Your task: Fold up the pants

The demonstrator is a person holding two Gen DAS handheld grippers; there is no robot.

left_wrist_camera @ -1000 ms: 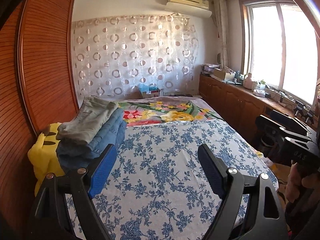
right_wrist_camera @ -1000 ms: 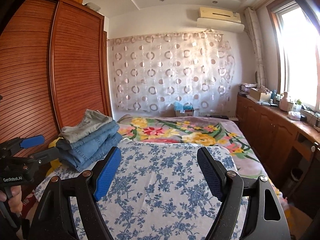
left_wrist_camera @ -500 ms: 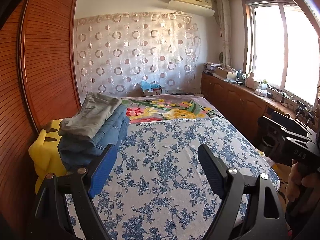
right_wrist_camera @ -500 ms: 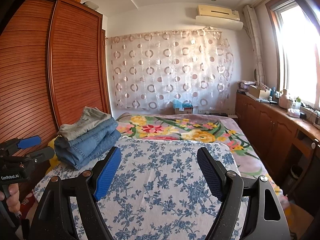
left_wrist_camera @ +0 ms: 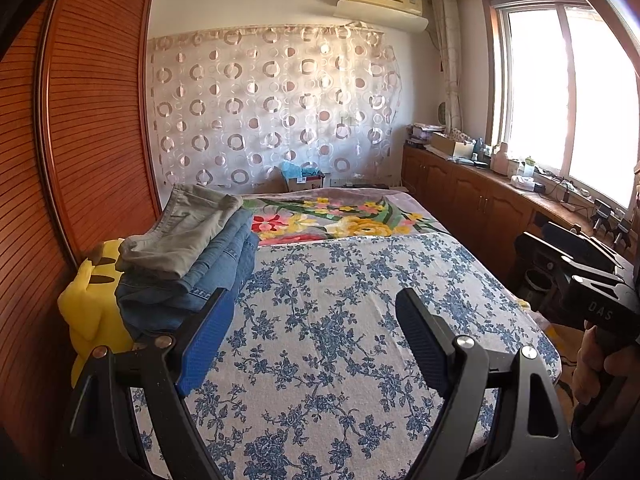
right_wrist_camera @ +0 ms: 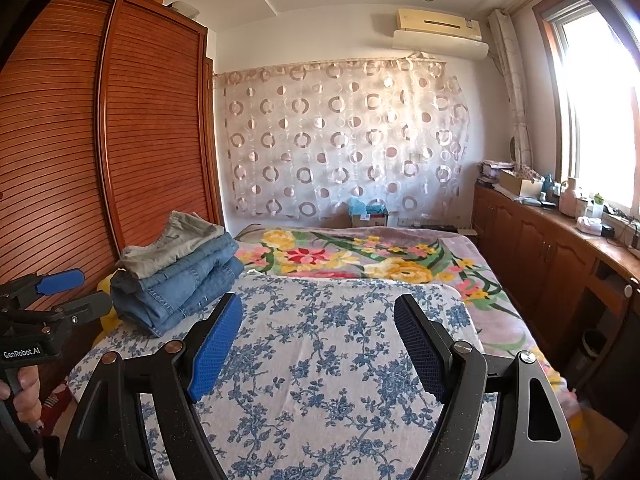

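While both claws hang empty over the bed (left_wrist_camera: 320, 320), no folding is under way: this reads as the gap before a pair is picked up, or after the last one was stacked. The left claw (left_wrist_camera: 316, 336) stands released with nothing between its pads, and the right claw (right_wrist_camera: 316, 344) is likewise spread wide and bare; in the right wrist view the left one shows at about 9 o'clock, gripped by a hand (right_wrist_camera: 24, 396).

The pants (left_wrist_camera: 188, 256) sit already folded in a stack at roughly 10 o'clock in both views, on the left edge of the blue-flowered sheet (right_wrist_camera: 328, 360), leaning against a yellow cushion (left_wrist_camera: 90, 304) next to the wardrobe (right_wrist_camera: 100, 160).

Counted: one grey-green pair (right_wrist_camera: 172, 244) on top, and beneath it denim (right_wrist_camera: 180, 288) that looks like three folded pairs, though the layers may belong to fewer. No unfolded pants lie on the sheet.

The next move, as I judge it, calls for fetching a fresh pair from out of view and spreading it flat on the sheet, or else the work is finished.
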